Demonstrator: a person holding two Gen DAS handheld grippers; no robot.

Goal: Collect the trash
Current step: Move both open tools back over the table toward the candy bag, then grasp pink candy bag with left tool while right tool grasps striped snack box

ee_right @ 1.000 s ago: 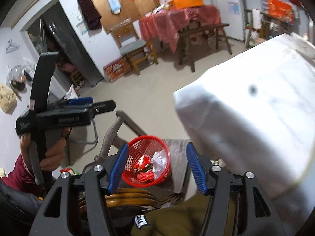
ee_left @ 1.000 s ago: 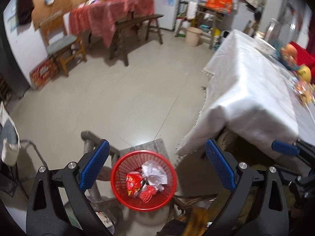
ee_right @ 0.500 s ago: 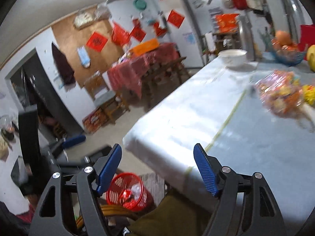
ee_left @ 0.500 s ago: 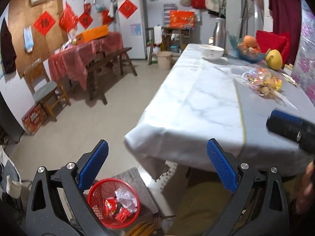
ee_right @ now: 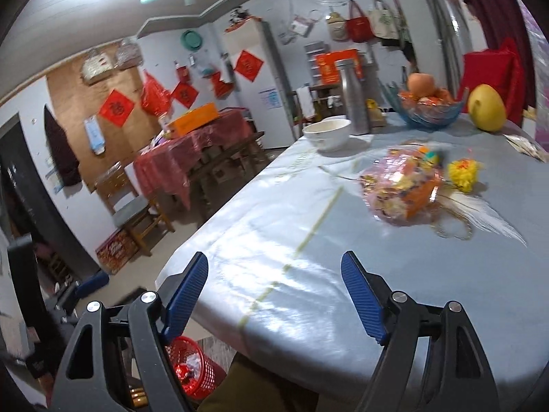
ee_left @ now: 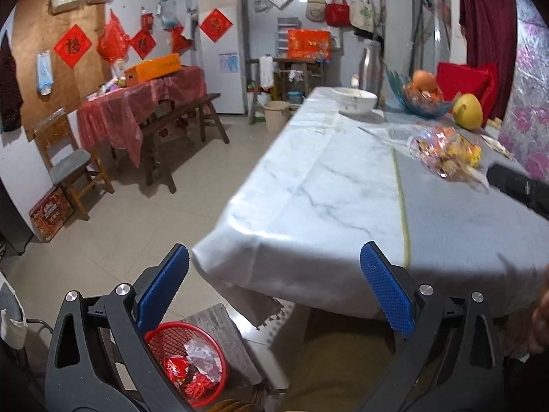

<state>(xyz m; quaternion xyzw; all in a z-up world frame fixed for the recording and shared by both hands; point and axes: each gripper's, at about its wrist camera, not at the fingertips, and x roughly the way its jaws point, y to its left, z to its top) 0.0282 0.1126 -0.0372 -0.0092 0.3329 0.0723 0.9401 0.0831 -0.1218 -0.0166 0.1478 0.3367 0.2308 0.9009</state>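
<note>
Both grippers tilt downward over the near edge of the white-clothed bench [ee_left: 308, 206]. The left gripper [ee_left: 274, 295] and right gripper [ee_right: 274, 295] have empty jaws, apart. A second ago they pointed at the red mesh basket [ee_left: 192, 360] of wrappers, now below the bench's corner. A crinkled orange-pink wrapper bundle [ee_right: 401, 189] lies mid-bench, nothing blocking it.

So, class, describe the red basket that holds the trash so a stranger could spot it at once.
Start at the long table with the white cloth. Below its near corner stands a low stool. On it sits the red mesh basket, the only round red openwork thing there, holding crumpled wrappers.
</note>
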